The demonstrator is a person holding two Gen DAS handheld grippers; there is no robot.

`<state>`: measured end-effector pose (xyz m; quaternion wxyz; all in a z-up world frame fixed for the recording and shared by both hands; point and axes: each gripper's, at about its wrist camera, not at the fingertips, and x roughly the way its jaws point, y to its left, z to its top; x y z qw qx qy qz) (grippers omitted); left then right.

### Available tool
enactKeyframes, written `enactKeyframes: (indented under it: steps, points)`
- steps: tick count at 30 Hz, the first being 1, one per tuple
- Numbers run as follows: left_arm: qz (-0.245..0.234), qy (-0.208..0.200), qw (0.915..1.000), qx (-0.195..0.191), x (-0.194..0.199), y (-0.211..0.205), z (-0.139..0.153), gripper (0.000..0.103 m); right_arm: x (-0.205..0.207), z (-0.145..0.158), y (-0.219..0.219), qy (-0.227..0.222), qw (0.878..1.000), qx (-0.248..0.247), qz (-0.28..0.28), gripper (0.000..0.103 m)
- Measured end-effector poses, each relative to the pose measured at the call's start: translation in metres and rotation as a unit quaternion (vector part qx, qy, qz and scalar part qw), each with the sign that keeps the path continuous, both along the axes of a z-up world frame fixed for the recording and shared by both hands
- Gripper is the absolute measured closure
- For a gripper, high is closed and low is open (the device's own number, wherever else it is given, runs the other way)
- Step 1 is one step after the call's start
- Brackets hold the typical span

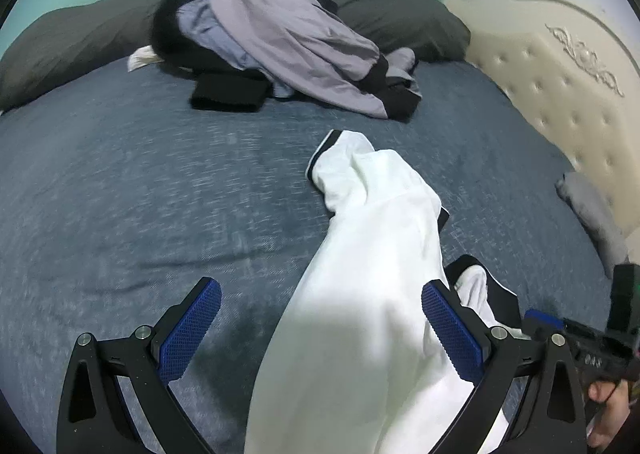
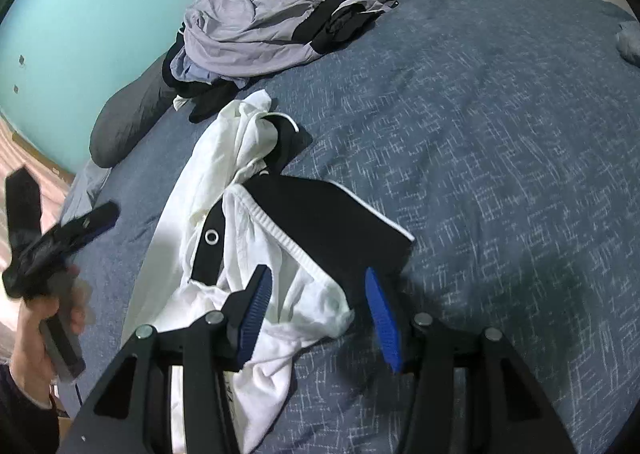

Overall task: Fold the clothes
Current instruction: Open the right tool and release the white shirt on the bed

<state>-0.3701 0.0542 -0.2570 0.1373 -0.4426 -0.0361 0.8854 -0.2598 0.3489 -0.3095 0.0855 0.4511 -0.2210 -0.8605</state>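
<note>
A white garment with black trim (image 1: 372, 213) lies crumpled on the blue bedspread (image 1: 140, 193). My left gripper (image 1: 322, 288) is open wide just above it, and the white cloth runs between the two blue pads without being pinched. In the right wrist view the same garment (image 2: 224, 213) shows a black panel (image 2: 332, 230) and a white eyelet. My right gripper (image 2: 317, 274) stands open over the garment's white ribbed edge, its pads apart on either side of the cloth. A hand holds each gripper: the right gripper (image 1: 560, 328) shows at the left view's edge, the left gripper (image 2: 86, 228) blurred.
A heap of lilac and black clothes (image 1: 272, 33) lies at the far side of the bed against dark grey pillows (image 1: 72, 41). A cream tufted headboard (image 1: 560, 85) runs along the right, with a small grey cloth (image 1: 592, 209) beside it. A teal wall (image 2: 88, 21) stands behind.
</note>
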Motion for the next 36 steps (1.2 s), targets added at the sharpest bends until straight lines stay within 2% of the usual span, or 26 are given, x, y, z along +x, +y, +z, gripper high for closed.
enactKeyframes:
  steps: [6,10,13,16,20,21,25,28,36]
  points:
    - [-0.005,-0.016,0.9998,0.012,-0.026,0.012,-0.012,0.005,0.009,-0.006,0.002,0.005,1.000,-0.009,0.004,0.053]
    - [-0.008,-0.027,0.9996,0.003,-0.038,0.019,-0.022,0.021,0.013,-0.007,0.003,0.014,1.000,-0.024,0.003,0.053]
    - [-0.011,-0.035,0.9992,0.012,-0.046,0.022,-0.028,0.024,0.016,-0.007,0.002,0.021,0.999,-0.027,0.007,0.053]
    - [-0.017,-0.041,0.9990,0.008,-0.050,0.027,-0.034,0.036,0.016,-0.009,0.000,0.024,0.999,-0.025,0.010,0.053]
    - [-0.024,-0.047,0.9986,0.007,-0.055,0.031,-0.040,0.060,0.016,-0.014,0.004,0.019,0.999,-0.031,0.007,0.053]
    - [-0.026,-0.048,0.9985,0.007,-0.056,0.032,-0.041,0.063,0.016,-0.015,0.005,0.017,0.999,-0.032,0.006,0.053]
    - [-0.035,-0.050,0.9981,-0.001,-0.056,0.036,-0.043,0.087,0.015,-0.018,0.008,0.008,1.000,-0.023,-0.002,0.053]
    - [-0.035,-0.046,0.9983,-0.004,-0.055,0.035,-0.041,0.099,0.013,-0.018,0.008,-0.001,1.000,-0.001,-0.009,0.053]
    - [-0.039,-0.036,0.9986,-0.004,-0.051,0.032,-0.035,0.101,0.011,-0.018,0.008,-0.012,1.000,0.005,-0.019,0.053]
